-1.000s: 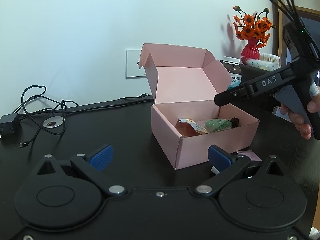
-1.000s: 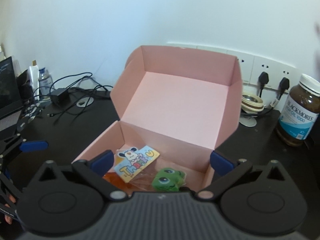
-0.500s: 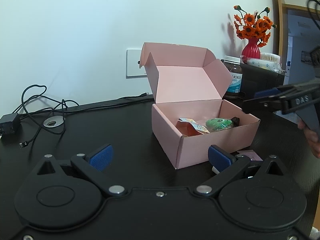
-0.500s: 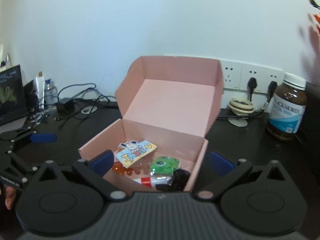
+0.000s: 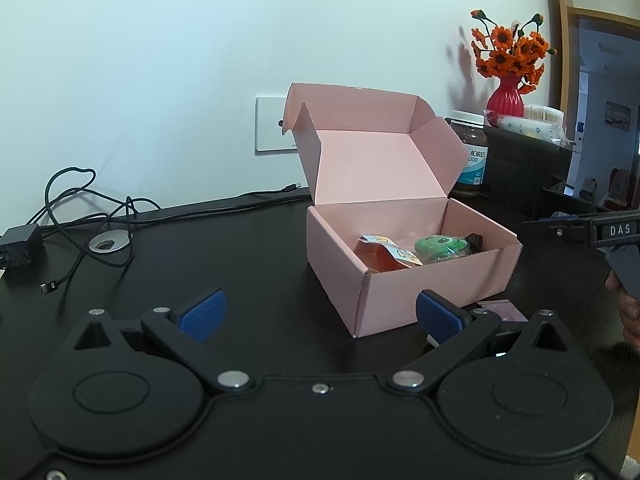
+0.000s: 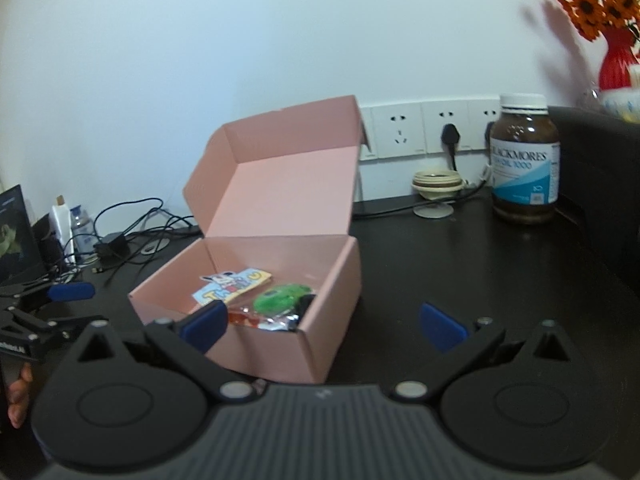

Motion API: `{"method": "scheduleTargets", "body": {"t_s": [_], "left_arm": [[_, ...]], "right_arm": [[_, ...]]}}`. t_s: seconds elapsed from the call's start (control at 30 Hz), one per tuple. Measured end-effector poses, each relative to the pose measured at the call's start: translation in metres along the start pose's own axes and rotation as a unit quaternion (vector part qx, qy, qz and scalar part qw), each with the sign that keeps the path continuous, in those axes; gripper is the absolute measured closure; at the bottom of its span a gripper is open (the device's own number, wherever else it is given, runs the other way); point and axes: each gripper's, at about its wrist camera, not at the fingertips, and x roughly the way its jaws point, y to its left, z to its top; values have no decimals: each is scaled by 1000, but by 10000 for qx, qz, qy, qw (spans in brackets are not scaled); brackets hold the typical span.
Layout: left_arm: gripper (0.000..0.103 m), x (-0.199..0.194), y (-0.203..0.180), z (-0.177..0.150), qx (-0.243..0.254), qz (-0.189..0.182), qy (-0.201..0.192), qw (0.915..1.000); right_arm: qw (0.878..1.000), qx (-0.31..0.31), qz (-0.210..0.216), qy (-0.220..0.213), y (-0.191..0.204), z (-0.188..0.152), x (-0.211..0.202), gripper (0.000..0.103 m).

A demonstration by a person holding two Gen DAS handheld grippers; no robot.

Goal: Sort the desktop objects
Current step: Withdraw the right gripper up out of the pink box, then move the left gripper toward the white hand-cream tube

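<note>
A pink cardboard box (image 5: 400, 296) stands open on the black desk, lid up; it also shows in the right wrist view (image 6: 332, 320). Inside lie a green plush toy (image 6: 280, 298), a "Thank U" card (image 6: 236, 286), a red packet (image 6: 248, 320) and a small black item (image 5: 474, 240). My left gripper (image 5: 320, 314) is open and empty, low over the desk in front of the box. My right gripper (image 6: 324, 322) is open and empty, to the right of the box and back from it. A small pink item (image 5: 502, 310) lies beside the box's front corner.
A brown Blackmores supplement bottle (image 6: 524, 160) stands at the back right near wall sockets (image 6: 420, 128). A red vase of orange flowers (image 5: 506, 96) sits on a black cabinet. Cables and a charger (image 5: 18, 246) lie at the back left. A tape roll (image 6: 436, 184) stands by the sockets.
My right gripper has pulled back out of the box and moved away to the right, empty. The left gripper has stayed still.
</note>
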Motion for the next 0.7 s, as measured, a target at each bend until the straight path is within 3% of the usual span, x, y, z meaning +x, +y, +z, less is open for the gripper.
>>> {"method": "scheduleTargets", "body": {"t_s": [0.7], "left_arm": [[0,-1,6,0,-187,47,-17,9998]], "right_arm": [[9993,314,219,51,-14,-10,2,1]]}}
